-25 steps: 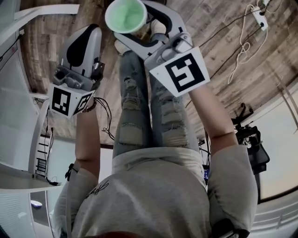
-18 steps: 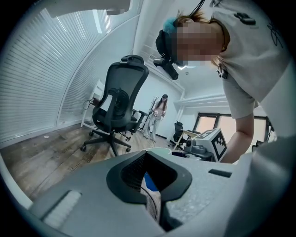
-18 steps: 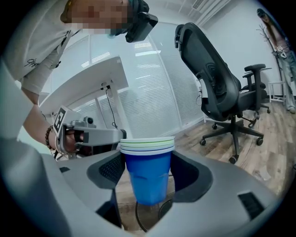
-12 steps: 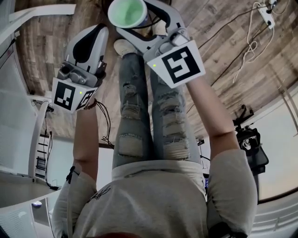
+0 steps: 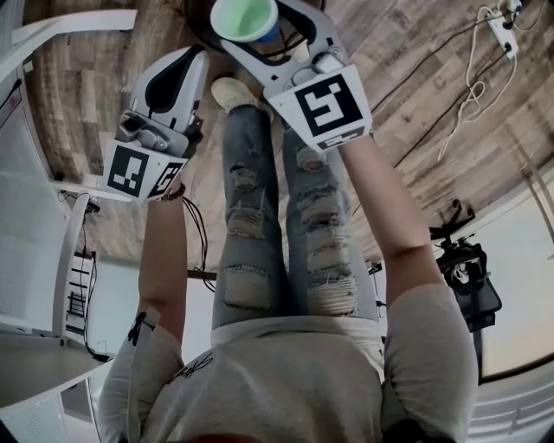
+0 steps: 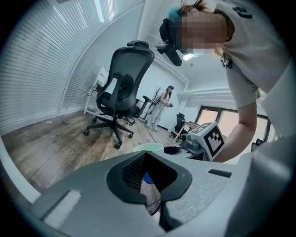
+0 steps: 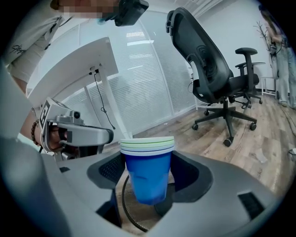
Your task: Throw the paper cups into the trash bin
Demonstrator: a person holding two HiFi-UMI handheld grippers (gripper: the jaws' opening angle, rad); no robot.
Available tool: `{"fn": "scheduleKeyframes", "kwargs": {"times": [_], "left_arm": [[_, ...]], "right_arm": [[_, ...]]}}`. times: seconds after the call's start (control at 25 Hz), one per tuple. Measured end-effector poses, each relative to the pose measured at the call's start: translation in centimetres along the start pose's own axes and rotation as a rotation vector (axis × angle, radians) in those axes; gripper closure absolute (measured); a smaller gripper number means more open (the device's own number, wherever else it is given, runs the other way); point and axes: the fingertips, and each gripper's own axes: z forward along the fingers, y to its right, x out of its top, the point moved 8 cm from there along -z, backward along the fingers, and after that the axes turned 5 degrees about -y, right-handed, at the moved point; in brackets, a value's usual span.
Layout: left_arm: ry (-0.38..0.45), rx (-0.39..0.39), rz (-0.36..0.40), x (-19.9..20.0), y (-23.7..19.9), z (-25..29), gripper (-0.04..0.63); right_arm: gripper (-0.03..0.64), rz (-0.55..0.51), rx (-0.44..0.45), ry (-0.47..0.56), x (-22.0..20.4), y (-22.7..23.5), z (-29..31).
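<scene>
- Right gripper (image 5: 270, 41): held out ahead of the body and low over the wooden floor (image 5: 415, 78). Its jaws are pressed against both sides of a stack of paper cups (image 7: 148, 171).
- The cups are blue outside and pale green inside, nested and held upright, mouth up. Several rims are seen one above the other.
- Trash bin (image 7: 134, 216): a black mesh rim is seen directly beneath the base of the cups. The cups are held above it and are not in contact with it.
- Left gripper (image 5: 184, 62): held just beside the right one, at the person's left. Its jaws are brought together and nothing is carried between them. The bin's mesh and a patch of blue are glimpsed through the hollow in the jaws.
- The person's jeans (image 5: 277, 216) and one pale shoe (image 5: 229, 91) are seen below the grippers.
- Surroundings: a black office chair (image 7: 217, 69) is stood well apart on the floor. A white desk (image 7: 78, 60) is placed beside the person. A power strip (image 5: 502, 17) with pale cables is laid on the floor.
</scene>
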Motion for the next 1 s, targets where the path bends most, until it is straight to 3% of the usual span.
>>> {"fn": "scheduleKeyframes", "kwargs": {"times": [1.0], "left_arm": [[-0.055, 0.003, -0.031, -3.0, -0.8, 1.5, 0.595]], "right_arm": [[0.305, 0.077, -0.092, -0.156, -4.7, 2.1, 4.0]]}}
